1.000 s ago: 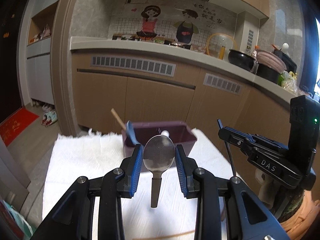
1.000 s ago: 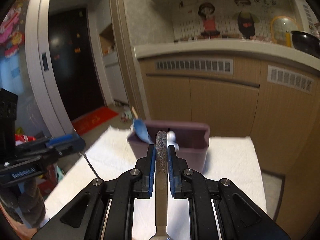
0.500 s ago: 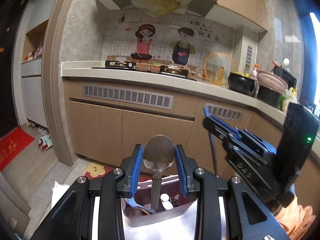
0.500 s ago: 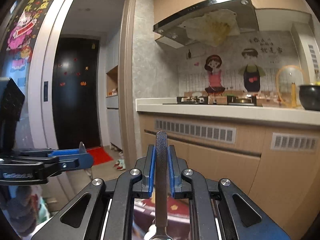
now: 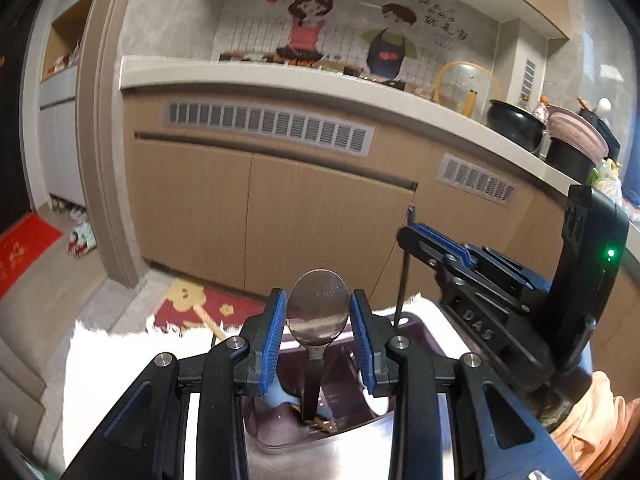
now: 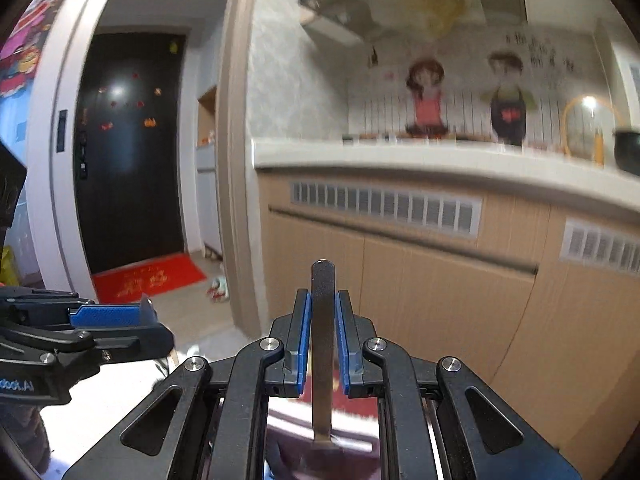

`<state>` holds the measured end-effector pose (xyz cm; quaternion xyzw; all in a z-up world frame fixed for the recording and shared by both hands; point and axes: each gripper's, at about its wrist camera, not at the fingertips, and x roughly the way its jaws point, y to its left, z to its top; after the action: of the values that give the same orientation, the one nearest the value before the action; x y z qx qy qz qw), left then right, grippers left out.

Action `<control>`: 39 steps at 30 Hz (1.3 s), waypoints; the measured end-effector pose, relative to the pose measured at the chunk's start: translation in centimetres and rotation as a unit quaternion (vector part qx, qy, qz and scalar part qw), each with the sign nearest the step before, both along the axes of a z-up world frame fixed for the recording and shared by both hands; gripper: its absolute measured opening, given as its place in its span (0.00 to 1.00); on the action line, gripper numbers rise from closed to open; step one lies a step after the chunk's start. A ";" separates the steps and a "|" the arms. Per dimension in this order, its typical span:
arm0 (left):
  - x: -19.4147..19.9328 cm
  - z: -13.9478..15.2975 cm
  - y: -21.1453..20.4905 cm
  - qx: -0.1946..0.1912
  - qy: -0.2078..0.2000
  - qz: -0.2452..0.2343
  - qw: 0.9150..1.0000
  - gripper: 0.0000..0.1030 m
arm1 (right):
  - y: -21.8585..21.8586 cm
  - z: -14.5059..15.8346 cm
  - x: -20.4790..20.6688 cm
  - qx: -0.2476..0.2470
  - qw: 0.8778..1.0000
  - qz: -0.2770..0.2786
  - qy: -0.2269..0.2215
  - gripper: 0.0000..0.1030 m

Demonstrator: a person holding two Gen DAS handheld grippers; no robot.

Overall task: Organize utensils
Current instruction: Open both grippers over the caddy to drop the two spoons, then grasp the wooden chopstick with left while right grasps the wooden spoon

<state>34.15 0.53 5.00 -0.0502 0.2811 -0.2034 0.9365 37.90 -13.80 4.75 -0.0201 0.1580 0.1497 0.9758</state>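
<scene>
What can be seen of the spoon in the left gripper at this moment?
The spoon is shiny grey metal, held upright with its oval bowl on top and its flat handle pointing down. The left gripper clamps it by the bowl's two edges between blue ribbed pads. The bowl mirrors the room. The handle hangs into the dark purple bin standing on the white towel; its lower end sits among the utensils already there, though whether it touches them cannot be told.

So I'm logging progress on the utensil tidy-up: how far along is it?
Done: some utensils already stand in the purple bin. In hand: the left tool grips a spoon above the bin; the right tool clamps a flat metal handle. Left: dropping both in.
</scene>
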 end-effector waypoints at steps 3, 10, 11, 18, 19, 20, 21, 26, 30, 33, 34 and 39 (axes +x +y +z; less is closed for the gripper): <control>-0.2 -1.0 0.2 0.000 0.012 -0.001 1.000 0.29 | -1.1 -1.2 0.1 0.010 0.999 0.004 0.045 0.12; -1.0 -2.6 0.0 0.003 0.034 0.000 0.999 0.31 | -2.2 -3.6 -1.3 0.011 0.993 0.003 0.117 0.12; -1.1 -2.7 -0.1 0.007 0.034 0.000 0.999 0.36 | -2.3 -3.7 -1.5 0.007 0.993 0.001 0.115 0.12; -3.2 -2.1 0.1 0.021 0.016 0.005 1.000 0.53 | -3.3 -2.8 -4.0 0.003 0.991 -0.001 0.131 0.23; -3.7 -1.9 0.3 0.022 0.015 0.006 1.000 0.53 | -3.7 -2.6 -4.7 0.004 0.991 -0.002 0.130 0.28; -4.0 -1.8 0.4 0.022 0.014 0.008 1.000 0.55 | -3.9 -2.4 -5.4 0.004 0.992 -0.004 0.129 0.31; -4.6 -1.6 0.6 0.023 0.014 0.012 1.000 0.55 | -4.2 -2.2 -6.2 0.004 0.992 -0.008 0.128 0.35; -7.4 -2.0 1.3 0.031 0.041 0.013 0.999 0.59 | -5.8 -2.3 -10.6 -0.007 0.990 -0.021 0.138 0.48; -10.6 -4.4 1.1 0.047 0.094 -0.020 0.994 0.60 | -7.0 -3.7 -14.3 -0.026 0.985 -0.037 0.169 0.52; -12.9 -6.9 1.1 0.064 0.147 -0.052 0.986 0.60 | -7.6 -5.5 -16.6 -0.046 0.978 -0.050 0.196 0.56; -13.6 -7.7 1.3 0.067 0.169 -0.057 0.982 0.60 | -7.6 -6.1 -17.3 -0.051 0.976 -0.053 0.204 0.57; -16.2 -10.7 3.3 0.054 0.257 -0.052 0.963 0.60 | -8.2 -9.4 -20.6 -0.062 0.966 -0.064 0.244 0.57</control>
<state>17.97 3.85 -5.72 -0.0355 0.5255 -0.2165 0.8221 17.34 -22.05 -4.62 -0.0333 0.4016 0.0774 0.9119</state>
